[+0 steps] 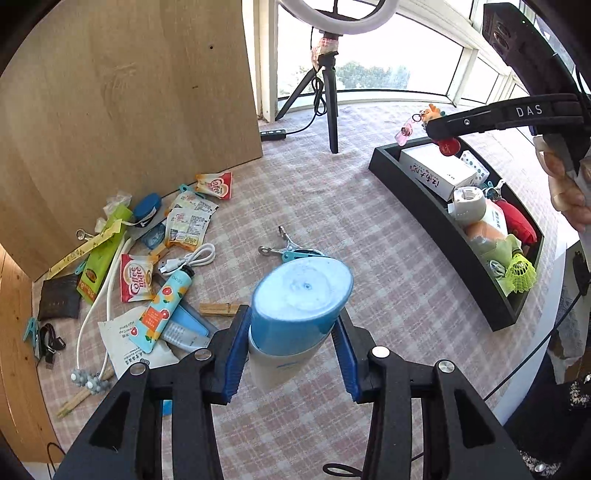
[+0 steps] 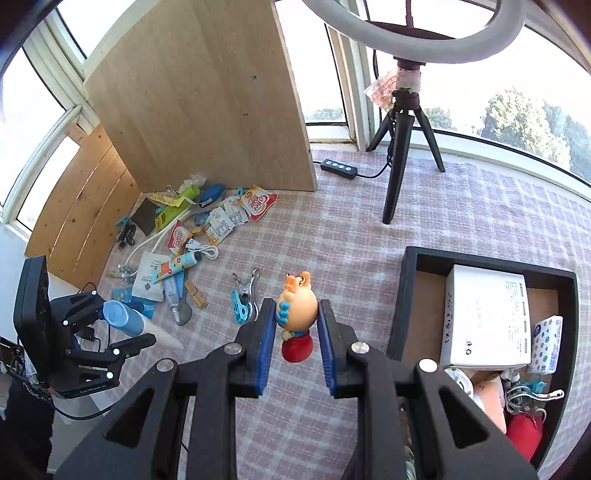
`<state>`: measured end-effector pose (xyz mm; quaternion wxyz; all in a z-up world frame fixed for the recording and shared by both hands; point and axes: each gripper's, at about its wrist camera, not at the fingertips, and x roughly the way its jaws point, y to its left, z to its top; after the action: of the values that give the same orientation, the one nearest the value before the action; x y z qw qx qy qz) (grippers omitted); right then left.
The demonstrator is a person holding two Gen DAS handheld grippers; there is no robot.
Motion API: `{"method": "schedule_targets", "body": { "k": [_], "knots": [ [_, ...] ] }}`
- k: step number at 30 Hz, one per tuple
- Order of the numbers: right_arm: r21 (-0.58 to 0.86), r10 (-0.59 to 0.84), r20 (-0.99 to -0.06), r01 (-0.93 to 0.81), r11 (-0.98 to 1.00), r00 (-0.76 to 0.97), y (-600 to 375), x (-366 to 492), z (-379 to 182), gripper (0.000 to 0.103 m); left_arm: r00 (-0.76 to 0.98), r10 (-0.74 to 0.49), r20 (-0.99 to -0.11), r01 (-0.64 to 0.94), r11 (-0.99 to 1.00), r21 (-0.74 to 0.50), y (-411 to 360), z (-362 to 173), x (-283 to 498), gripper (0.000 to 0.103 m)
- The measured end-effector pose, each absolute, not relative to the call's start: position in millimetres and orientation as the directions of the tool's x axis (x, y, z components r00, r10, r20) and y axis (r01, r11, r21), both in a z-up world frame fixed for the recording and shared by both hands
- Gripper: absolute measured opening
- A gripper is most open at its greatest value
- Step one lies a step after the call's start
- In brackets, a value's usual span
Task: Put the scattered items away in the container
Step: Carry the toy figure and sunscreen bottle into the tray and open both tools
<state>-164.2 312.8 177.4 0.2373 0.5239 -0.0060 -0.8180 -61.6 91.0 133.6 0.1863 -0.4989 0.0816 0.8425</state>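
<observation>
The black container (image 2: 402, 295) sits on the right side of the counter (image 1: 314, 192), already holding a white box (image 2: 484, 314), a red pouch (image 1: 517, 221) and a green shuttlecock (image 1: 521, 273). The scattered items lie well apart from it at the foot of an upright wooden board (image 1: 129, 110): creamer sachets (image 1: 135, 275), a fruit-printed tube (image 1: 166, 306), a white cable (image 1: 192, 258), a wooden clothespin (image 1: 218, 308) and a blue metal clip (image 1: 288, 251) nearer the middle. The left hand-held gripper (image 1: 293, 347) clamps a blue-capped bottle (image 1: 299, 291) between its blue pads, held above the counter. The right hand-held gripper (image 2: 297, 343) grips a small orange figurine (image 2: 297, 306) with a red base, close to the container's near wall. A pink-and-white checked cloth covers the counter. Behind it, a ring light (image 2: 406, 33) on a black tripod (image 2: 399, 147) stands before bright curved windows, trees outside.
</observation>
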Motion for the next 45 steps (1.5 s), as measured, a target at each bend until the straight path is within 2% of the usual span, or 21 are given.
{"method": "schedule_targets", "body": {
  "k": [13,20,30,31,32,34,45],
  "knots": [
    [0.191,-0.205,-0.864,0.078,-0.979,-0.459,483.5,-131.9,189.6,0.022,-0.341,0.487,-0.804,-0.644,-0.744,-0.178,235.7,181.6,-83.7,0.041],
    [0.160,-0.126,-0.876,-0.033,-0.987,-0.466,537.7,-110.1,182.3,0.022,-0.235,0.565,-0.791,-0.765,-0.610,-0.209,316.3,194.0,-68.7,0.041],
    [0.126,-0.071,-0.904,-0.104,-0.987,-0.421,576.8,-96.8,161.7,0.023,-0.143,0.563,-0.814,-0.826,-0.521,-0.216,396.7,183.3,-54.9,0.042],
    [0.123,-0.069,-0.907,-0.105,-0.987,-0.416,577.9,-97.0,159.3,0.025,-0.144,0.550,-0.823,-0.819,-0.533,-0.213,401.8,179.8,-58.7,0.047],
    [0.108,-0.047,-0.910,-0.125,-0.986,-0.413,579.9,-96.8,157.6,0.033,-0.155,0.536,-0.830,-0.808,-0.552,-0.206,405.1,176.7,-62.8,0.057],
    [0.107,-0.037,-0.906,-0.144,-0.984,-0.421,584.0,-95.7,157.7,0.044,-0.176,0.532,-0.829,-0.791,-0.578,-0.203,406.8,173.2,-69.6,0.061],
    [0.174,-0.098,-0.887,-0.129,-0.976,-0.452,578.4,-97.4,159.8,0.045,-0.223,0.526,-0.821,-0.731,-0.647,-0.216,377.6,170.8,-77.5,0.061]
  ]
}}
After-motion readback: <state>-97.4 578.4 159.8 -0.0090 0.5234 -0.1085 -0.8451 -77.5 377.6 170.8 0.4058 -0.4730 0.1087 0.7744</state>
